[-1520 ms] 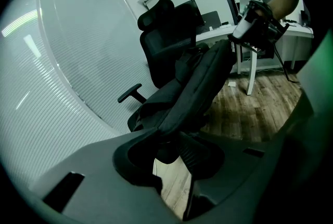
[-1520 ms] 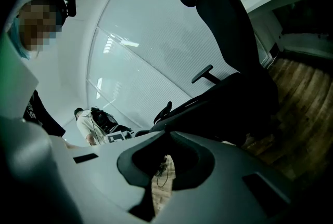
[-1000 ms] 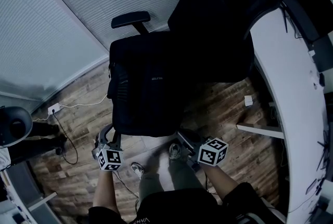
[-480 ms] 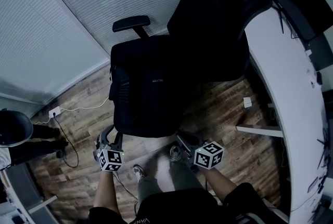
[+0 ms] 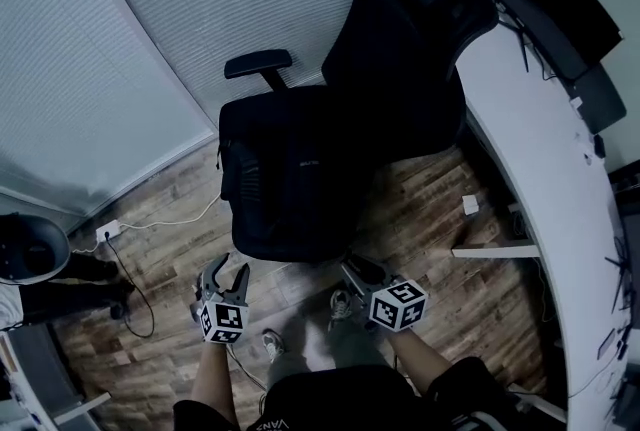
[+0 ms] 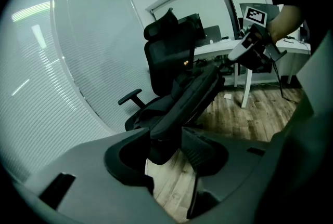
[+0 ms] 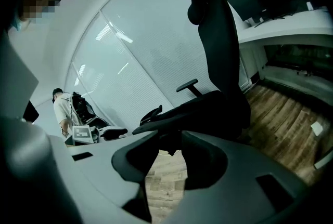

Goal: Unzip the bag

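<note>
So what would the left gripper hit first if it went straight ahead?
Probably the black bag on the chair: its near end sits between the opening jaws of the left gripper, depth unclear.

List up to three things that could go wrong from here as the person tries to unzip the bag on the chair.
1. The left gripper and right gripper both have jaws opening with nothing gripped, so the black fabric bag lies unsteadied. A one-sided pull might drag it off the black office chair.
2. Black on black, the zip is hard to see, so jaws may pinch fabric instead.
3. The white cable on the wooden floor could snag a foot.
</note>
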`<state>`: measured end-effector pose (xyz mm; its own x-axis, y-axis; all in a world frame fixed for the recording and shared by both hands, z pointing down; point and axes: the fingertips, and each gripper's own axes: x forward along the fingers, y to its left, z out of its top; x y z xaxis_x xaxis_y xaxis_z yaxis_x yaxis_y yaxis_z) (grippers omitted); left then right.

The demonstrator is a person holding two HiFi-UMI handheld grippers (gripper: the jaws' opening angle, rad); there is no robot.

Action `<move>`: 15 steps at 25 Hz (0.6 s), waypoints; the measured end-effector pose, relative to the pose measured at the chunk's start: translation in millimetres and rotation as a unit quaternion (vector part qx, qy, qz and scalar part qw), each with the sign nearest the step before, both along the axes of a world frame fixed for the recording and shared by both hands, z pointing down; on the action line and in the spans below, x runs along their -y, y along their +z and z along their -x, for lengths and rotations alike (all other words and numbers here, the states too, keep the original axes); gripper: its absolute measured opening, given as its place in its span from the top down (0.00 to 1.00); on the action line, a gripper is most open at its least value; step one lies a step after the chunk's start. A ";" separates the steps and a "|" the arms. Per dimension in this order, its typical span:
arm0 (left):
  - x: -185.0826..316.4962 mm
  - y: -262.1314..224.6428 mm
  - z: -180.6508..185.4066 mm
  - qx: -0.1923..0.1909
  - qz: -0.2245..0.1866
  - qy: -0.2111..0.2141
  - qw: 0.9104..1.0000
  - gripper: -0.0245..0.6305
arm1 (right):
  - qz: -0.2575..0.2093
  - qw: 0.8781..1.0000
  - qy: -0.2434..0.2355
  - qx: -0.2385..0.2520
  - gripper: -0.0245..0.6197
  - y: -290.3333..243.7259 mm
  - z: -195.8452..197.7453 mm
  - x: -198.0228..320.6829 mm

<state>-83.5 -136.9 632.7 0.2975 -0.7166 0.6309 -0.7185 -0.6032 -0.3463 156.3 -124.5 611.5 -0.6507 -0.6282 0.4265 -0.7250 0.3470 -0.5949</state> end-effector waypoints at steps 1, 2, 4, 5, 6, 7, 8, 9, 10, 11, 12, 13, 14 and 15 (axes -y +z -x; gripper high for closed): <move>-3.0 -8.5 -0.1 -0.009 -0.009 -0.002 1.000 0.68 | -0.005 1.000 0.006 0.000 0.79 -6.2 3.0 -2.7; -5.6 -17.2 -0.1 -0.017 -0.018 -0.003 1.000 0.68 | -0.010 1.000 0.014 0.000 0.78 -12.3 6.2 -5.1; -10.3 -32.8 -0.1 -0.036 -0.033 -0.004 0.999 0.68 | -0.018 0.999 0.029 -0.001 0.78 -23.7 11.8 -9.2; -12.9 -39.3 0.4 -0.046 -0.038 -0.005 0.998 0.68 | -0.022 0.999 0.037 -0.001 0.77 -29.1 14.2 -11.5; -15.8 -45.2 1.1 -0.057 -0.042 -0.007 0.997 0.68 | -0.025 0.999 0.044 -0.001 0.77 -34.4 16.4 -14.3; -18.7 -50.7 1.9 -0.068 -0.045 -0.009 0.997 0.68 | -0.028 0.998 0.051 -0.002 0.76 -39.4 18.2 -17.3; -21.7 -56.2 2.5 -0.078 -0.048 -0.010 0.996 0.68 | -0.032 0.998 0.057 -0.004 0.76 -44.2 19.7 -20.4; -24.7 -62.4 2.8 -0.087 -0.052 -0.011 0.995 0.68 | -0.036 0.997 0.063 -0.008 0.75 -48.9 21.0 -23.6; -27.8 -69.5 2.8 -0.095 -0.056 -0.011 0.994 0.68 | -0.041 0.997 0.069 -0.011 0.75 -53.6 22.1 -26.8; -31.2 -77.3 2.9 -0.104 -0.059 -0.011 0.993 0.68 | -0.046 0.996 0.074 -0.015 0.75 -58.4 23.3 -29.9; -34.7 -85.3 3.5 -0.114 -0.061 -0.012 0.992 0.68 | -0.051 0.995 0.079 -0.019 0.75 -63.2 24.8 -32.7; -38.1 -93.2 4.7 -0.124 -0.063 -0.015 0.990 0.68 | -0.057 0.995 0.083 -0.023 0.75 -68.1 26.7 -35.1; -41.7 -101.2 6.2 -0.134 -0.066 -0.017 0.989 0.68 | -0.064 0.994 0.087 -0.026 0.75 -73.3 29.2 -37.5; -45.7 -109.2 7.6 -0.143 -0.070 -0.017 0.987 0.68 | -0.070 0.993 0.090 -0.029 0.75 -78.7 32.0 -40.1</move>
